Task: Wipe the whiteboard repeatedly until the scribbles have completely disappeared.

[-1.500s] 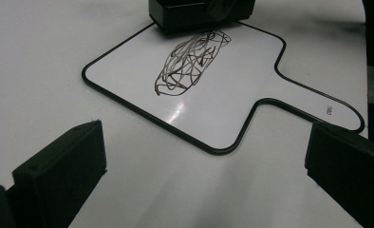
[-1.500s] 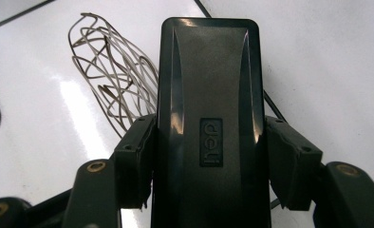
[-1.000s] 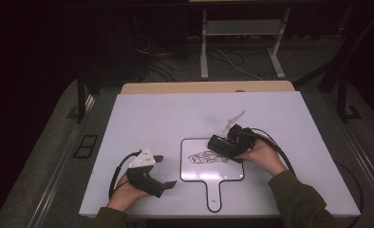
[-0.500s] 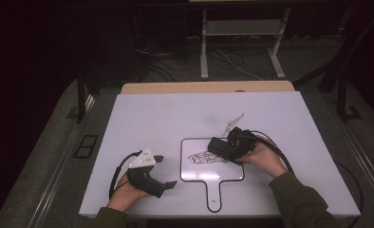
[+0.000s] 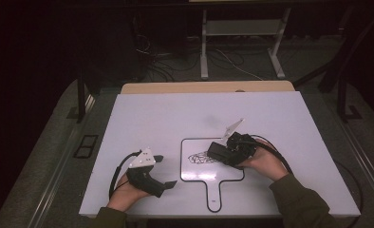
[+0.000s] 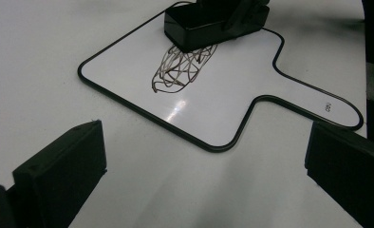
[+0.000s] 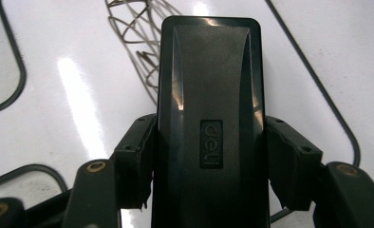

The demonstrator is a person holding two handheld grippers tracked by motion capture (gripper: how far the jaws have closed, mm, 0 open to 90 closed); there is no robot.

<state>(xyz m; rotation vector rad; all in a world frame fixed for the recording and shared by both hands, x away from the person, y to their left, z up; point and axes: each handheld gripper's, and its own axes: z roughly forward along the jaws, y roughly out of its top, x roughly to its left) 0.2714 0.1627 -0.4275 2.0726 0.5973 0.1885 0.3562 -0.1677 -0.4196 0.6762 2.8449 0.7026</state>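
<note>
I work at a white table (image 5: 166, 118) with a strip of pale wood (image 5: 204, 87) along its far edge. The room around me is very dark, and the light falls mostly on the table top. Behind the table stands a white metal frame (image 5: 242, 28) with two legs, and loose cables (image 5: 175, 61) lie on the grey floor (image 5: 47, 161) near it. A dark stand (image 5: 83, 95) is at my left.

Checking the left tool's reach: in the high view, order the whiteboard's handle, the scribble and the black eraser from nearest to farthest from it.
1. Whiteboard's handle, just right of the left tool, at the table's near edge.
2. Scribble, mid-board, farther up.
3. Black eraser, clamped in the right tool, at the scribble's right end.
</note>
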